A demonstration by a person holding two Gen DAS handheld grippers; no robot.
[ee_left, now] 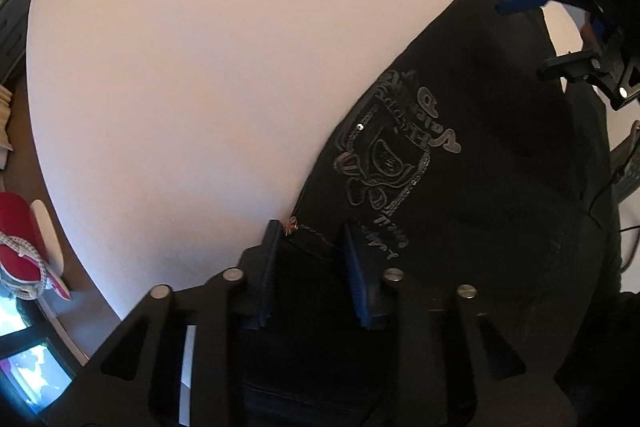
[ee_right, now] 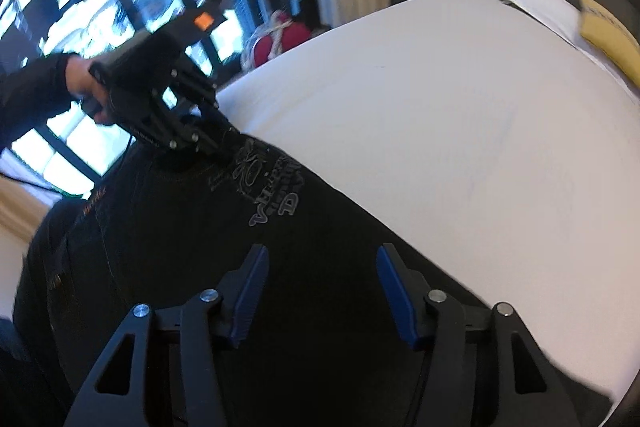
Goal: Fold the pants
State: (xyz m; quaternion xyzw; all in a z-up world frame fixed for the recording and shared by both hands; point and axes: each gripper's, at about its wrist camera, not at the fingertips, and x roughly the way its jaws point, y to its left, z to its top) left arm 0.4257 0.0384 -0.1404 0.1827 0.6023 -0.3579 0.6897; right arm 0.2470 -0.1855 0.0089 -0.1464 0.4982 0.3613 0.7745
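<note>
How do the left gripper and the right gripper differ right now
The left gripper sits low at the edge of the black pants, its fingers narrowly apart with a bit of cloth between them; the right gripper is spread wide with nothing between its fingers. The left is beside the printed emblem; the right hovers over plain cloth near the other end. Both have blue finger pads and black frames, above the white bed.
</note>
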